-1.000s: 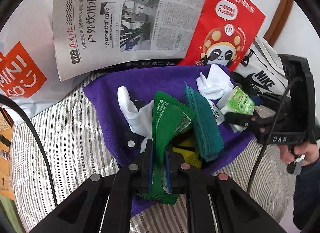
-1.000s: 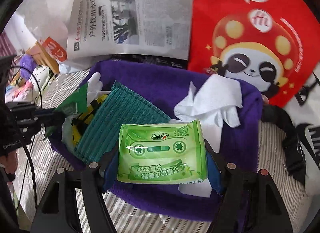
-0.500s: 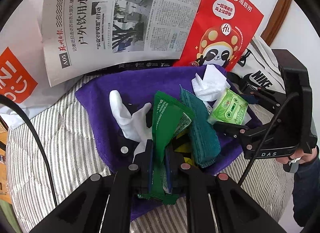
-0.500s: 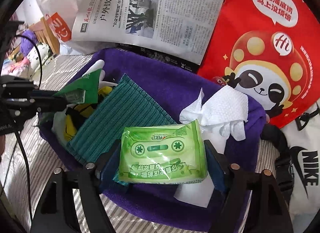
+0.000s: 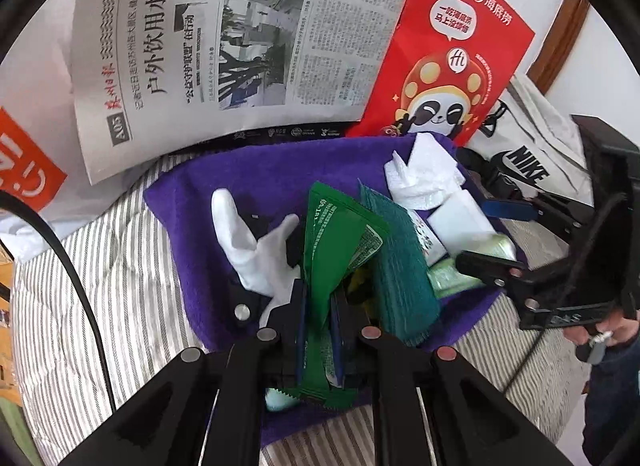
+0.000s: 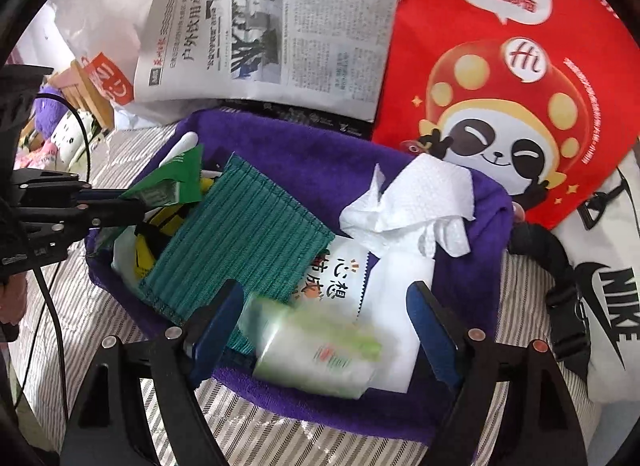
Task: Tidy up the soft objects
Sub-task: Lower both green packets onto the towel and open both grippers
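A purple towel (image 5: 248, 185) lies on the striped bed and carries a pile of soft things. My left gripper (image 5: 318, 306) is shut on a dark green sachet (image 5: 332, 242) standing upright over the towel's near side. Beside it are a white glove (image 5: 248, 242), a teal cloth (image 5: 400, 266) and crumpled white tissue (image 5: 424, 173). My right gripper (image 6: 320, 318) is open over the towel's (image 6: 460, 266) near edge. The light green wipes pack (image 6: 316, 354) is blurred, free between its fingers. The teal cloth (image 6: 248, 234) and tissue (image 6: 416, 201) lie just beyond.
A newspaper (image 5: 240, 37) and a red panda paper bag (image 5: 448, 65) stand behind the towel. A white Nike bag (image 5: 528, 161) with a black strap lies at the right. A white and orange shopping bag (image 5: 24, 153) is at the left. Striped bedding (image 5: 100, 266) surrounds the towel.
My right gripper has opened and let go of the light green wipes pack, which drops onto the towel. My left gripper still holds the dark green sachet.
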A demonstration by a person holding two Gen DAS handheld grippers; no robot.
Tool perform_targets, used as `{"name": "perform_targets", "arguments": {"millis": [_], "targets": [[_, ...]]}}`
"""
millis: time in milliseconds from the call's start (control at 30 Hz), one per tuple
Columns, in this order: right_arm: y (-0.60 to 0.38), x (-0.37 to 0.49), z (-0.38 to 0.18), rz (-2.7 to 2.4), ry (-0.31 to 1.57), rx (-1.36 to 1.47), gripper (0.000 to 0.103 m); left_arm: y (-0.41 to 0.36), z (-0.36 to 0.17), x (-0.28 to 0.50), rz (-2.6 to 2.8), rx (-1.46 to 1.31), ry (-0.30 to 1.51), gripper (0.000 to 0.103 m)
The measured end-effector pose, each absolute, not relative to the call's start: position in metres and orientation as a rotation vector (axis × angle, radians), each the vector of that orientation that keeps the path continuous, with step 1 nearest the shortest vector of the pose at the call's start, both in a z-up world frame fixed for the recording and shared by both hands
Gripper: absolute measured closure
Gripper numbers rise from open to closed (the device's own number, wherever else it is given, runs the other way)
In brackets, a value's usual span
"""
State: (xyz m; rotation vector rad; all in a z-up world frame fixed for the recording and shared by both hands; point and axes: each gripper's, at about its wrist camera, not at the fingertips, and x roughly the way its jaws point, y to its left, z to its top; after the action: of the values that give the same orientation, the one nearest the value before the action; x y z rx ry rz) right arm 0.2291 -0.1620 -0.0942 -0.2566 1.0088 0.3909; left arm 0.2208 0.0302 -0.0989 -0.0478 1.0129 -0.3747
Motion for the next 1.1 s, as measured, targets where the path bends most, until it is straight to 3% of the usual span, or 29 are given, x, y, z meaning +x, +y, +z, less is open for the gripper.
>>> {"name": "perform_targets", "arguments": {"millis": [400,1100], "targets": [[-0.179,0.226,-0.089,0.36,1.003,-0.185,0.02,0.017,-0.115,0.239,-0.329,-0.016,1.053,0.088],[-0.193,0.219,-0.082,0.279,1.025,-0.116,0.02,0.017,-0.117,0.208,-0.26,0.018,1.112,0.037]]}}
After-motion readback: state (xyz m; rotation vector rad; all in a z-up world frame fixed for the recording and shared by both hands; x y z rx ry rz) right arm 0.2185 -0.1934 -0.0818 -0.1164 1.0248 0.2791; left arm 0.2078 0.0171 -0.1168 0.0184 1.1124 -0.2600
